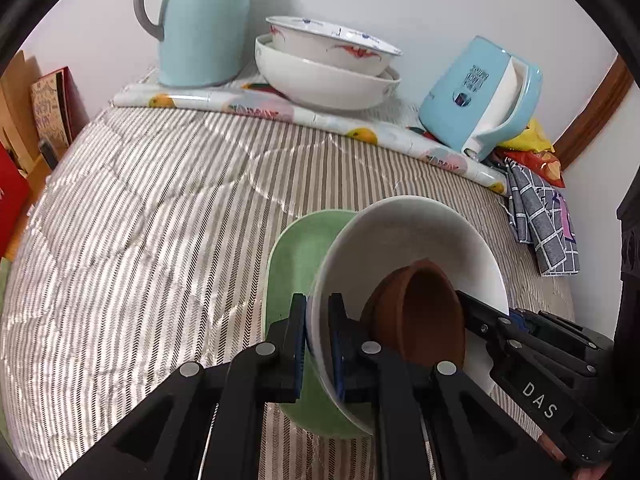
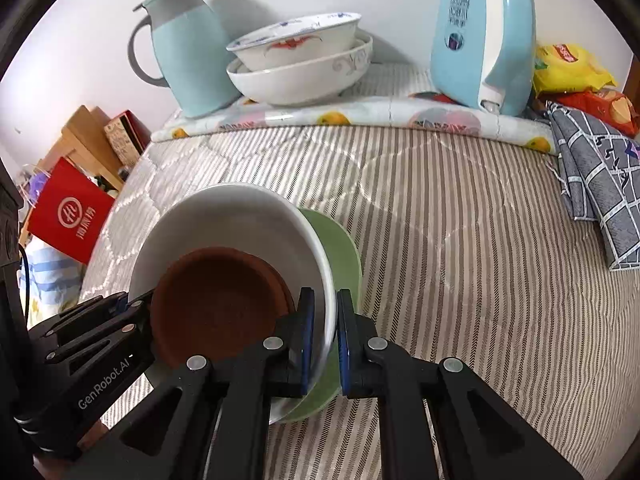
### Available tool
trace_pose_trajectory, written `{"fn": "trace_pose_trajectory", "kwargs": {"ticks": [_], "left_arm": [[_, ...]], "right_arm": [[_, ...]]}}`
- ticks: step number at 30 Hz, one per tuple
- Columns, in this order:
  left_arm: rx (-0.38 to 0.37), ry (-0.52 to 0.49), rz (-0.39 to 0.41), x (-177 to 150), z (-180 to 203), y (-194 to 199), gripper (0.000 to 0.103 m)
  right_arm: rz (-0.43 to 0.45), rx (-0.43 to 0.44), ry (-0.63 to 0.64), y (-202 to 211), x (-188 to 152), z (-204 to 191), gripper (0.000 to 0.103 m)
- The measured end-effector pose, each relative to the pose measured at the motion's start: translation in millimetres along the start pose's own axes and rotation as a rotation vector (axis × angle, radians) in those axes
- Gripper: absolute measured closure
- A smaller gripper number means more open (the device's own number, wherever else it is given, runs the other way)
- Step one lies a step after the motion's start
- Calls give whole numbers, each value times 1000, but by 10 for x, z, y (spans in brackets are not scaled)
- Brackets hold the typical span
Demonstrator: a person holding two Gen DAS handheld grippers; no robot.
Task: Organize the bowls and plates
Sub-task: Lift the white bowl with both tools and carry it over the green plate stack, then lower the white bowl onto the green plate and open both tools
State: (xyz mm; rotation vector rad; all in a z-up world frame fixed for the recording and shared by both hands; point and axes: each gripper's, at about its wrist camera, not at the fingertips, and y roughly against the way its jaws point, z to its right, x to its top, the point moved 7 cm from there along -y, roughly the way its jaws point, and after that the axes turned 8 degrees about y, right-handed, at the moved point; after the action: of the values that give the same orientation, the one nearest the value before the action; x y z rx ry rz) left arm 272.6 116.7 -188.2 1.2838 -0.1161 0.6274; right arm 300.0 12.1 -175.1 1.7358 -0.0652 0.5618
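So I had both sets of fingers on the same white bowl (image 1: 408,248) at that point. My left gripper (image 1: 318,344) was pinched on the rim at one side, 1 finger inside the bowl and 1 outside, and my right gripper (image 2: 322,336) was doing the same on the opposite rim, so both were narrowed down onto the bowl wall.

A brown bowl (image 2: 218,304) sat tipped inside the white bowl, leaning toward the left-hand side of it. The white bowl itself was tilted and sat on a green plate (image 2: 344,252), which showed out from under it on the striped quilt (image 1: 160,208). I couldn't tell whether the white bowl was resting fully on the plate or lifted a bit.

At the back by the wall, on a fruit-print cloth (image 2: 360,114), there were 2 more bowls stacked: a patterned bowl (image 1: 332,42) nested in a wide white bowl (image 1: 324,80). A light blue thermos jug (image 1: 204,24) stood just beside that stack on 1 side, and a blue electric kettle (image 2: 480,36) stood on the other.
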Motion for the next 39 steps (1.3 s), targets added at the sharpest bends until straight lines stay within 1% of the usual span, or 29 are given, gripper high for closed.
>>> {"fn": "trace_pose_trajectory", "kwargs": {"ticks": [2, 11, 18, 22, 24, 28, 29, 30, 32, 34, 36, 37, 39], "left_arm": [[-9, 8, -6, -9, -27, -40, 92], [-40, 8, -16, 17, -51, -87, 90], [-81, 30, -52, 31, -79, -82, 88], [-82, 28, -20, 43, -107, 37, 83], [-85, 33, 1, 49, -129, 126, 76], [-75, 22, 35, 47, -125, 304, 75], [-75, 18, 44, 39, -111, 352, 71], [-76, 13, 55, 26, -94, 410, 68], [-78, 0, 79, -9, -42, 545, 65], [-85, -16, 104, -65, 43, 690, 60], [-95, -34, 126, -129, 131, 828, 55], [-99, -44, 139, -174, 188, 909, 53], [-109, -54, 159, -262, 287, 1045, 47]], "right_arm": [[-19, -3, -2, -61, -28, 9, 93], [-21, -9, -5, -133, -1, 6, 93], [-27, -14, 25, -114, -7, 0, 92], [-4, -16, 23, -4, -5, 15, 90], [10, -25, 29, 66, -1, 29, 89], [46, -26, 27, 259, -28, 39, 89], [56, -29, 27, 315, -40, 44, 87], [66, -36, 26, 382, -55, 51, 82], [94, -60, 25, 540, -84, 72, 76], [131, -93, 29, 756, -149, 101, 70], [160, -122, 27, 946, -215, 137, 58], [176, -135, 23, 1049, -264, 167, 56], [207, -163, 17, 1263, -384, 217, 55]]}}
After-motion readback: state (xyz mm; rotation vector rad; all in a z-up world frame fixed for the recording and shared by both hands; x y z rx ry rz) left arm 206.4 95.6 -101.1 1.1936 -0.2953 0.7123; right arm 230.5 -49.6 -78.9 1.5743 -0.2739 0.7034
